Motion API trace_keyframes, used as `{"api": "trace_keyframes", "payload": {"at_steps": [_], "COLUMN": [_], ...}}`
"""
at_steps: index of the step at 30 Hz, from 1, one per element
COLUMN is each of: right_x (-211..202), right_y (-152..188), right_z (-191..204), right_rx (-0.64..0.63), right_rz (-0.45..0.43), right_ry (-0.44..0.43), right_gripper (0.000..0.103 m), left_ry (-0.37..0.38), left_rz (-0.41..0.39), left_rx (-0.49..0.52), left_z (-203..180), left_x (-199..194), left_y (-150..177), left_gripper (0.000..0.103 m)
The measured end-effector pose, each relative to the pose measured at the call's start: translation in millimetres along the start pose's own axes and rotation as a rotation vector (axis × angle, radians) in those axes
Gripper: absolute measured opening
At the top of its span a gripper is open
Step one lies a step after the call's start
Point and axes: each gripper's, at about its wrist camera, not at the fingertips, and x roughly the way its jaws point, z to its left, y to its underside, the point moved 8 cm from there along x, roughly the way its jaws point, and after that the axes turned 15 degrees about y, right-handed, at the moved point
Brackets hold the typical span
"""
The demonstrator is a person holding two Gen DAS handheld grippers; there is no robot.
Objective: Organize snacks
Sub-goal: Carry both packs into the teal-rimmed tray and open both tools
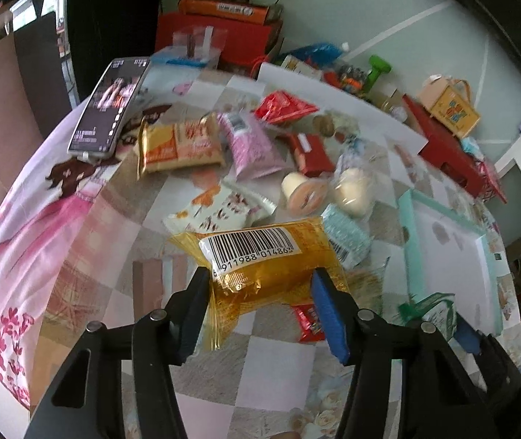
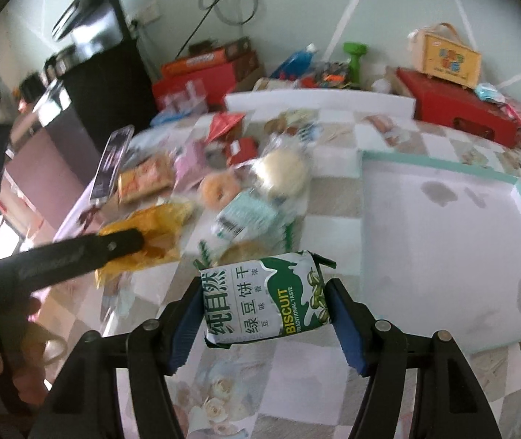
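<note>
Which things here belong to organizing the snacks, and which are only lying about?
Belong to the job:
- yellow transparent snack packet in left gripper
- green-and-white biscuit packet in right gripper
- white tray with mint-green rim

Lying about:
- black smartphone
- green dumbbell
- yellow carry box

The left gripper (image 1: 260,285) clamps a golden barcoded snack packet (image 1: 264,256) above the patterned tablecloth (image 1: 77,256).

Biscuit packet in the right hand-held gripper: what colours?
Green and white biscuit packet, clearest in the right wrist view.
</note>
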Motion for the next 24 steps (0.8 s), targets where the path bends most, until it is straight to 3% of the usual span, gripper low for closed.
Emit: {"api": "trace_keyframes", "payload": {"at_steps": [6,12,24], "right_x": [7,12,38], "right_y": [-17,-21,-18], "right_z": [-68,-137,-234], "right_rx": [0.151,0.291,0.488], "right_rz": [-0.011,0.001,0.058], "right_ry": [0.158,0.293,0.419], "right_gripper": [0.069,0.069,0.069], "left_ry": [0.05,0.137,0.216], "left_rz": [-0.047,-0.039,0.05], "left_rx": [0.108,0.215,0.39], "left_z": [-37,-87,-165], "left_x": [3,20,84], "left_y": [-13,-13,-5], "left_gripper": [0.058,0.058,0.058]}}
